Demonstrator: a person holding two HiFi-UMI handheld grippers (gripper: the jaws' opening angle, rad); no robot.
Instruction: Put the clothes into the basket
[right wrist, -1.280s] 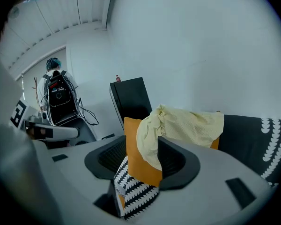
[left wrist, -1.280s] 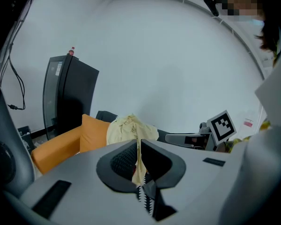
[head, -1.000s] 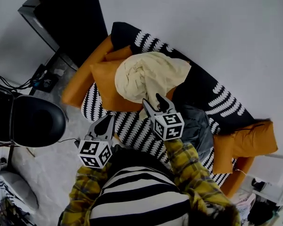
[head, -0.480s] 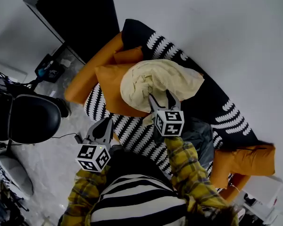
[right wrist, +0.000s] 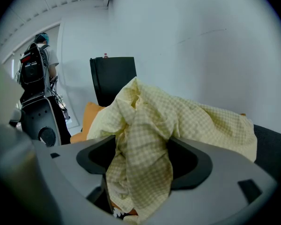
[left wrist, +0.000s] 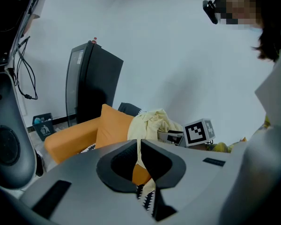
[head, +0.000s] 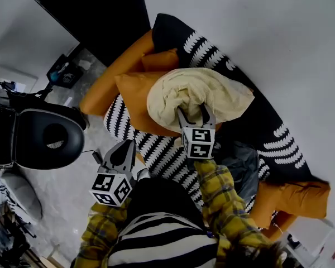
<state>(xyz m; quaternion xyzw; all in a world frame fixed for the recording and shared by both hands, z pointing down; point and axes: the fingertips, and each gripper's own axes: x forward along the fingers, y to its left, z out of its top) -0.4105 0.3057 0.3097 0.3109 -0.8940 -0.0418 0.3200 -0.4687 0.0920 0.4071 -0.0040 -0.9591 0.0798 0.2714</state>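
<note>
A pale yellow checked cloth (head: pixel 198 94) lies heaped on an orange cushion (head: pixel 137 96) of the sofa. My right gripper (head: pixel 192 113) reaches into the near side of the heap. Its jaws are opening wide, and a hanging fold of the cloth (right wrist: pixel 145 139) fills the gap between them in the right gripper view (right wrist: pixel 143 161). My left gripper (head: pixel 124 149) is shut and empty, held lower at the sofa's front edge. In the left gripper view (left wrist: pixel 139 159) it points at the cushion and the cloth (left wrist: pixel 152 123). No basket is in view.
The sofa (head: pixel 109 77) carries a black-and-white patterned throw (head: pixel 162 149), a dark grey garment (head: pixel 237 155) to the right and another orange cushion (head: pixel 293 197). A black cabinet (head: pixel 95 10) stands behind it, a round black machine (head: pixel 47 141) to the left. A person (right wrist: pixel 37 64) stands far off.
My right gripper has moved forward and down onto the yellow cloth, and its jaws have spread wider. The left gripper has drifted slightly and stays shut.
</note>
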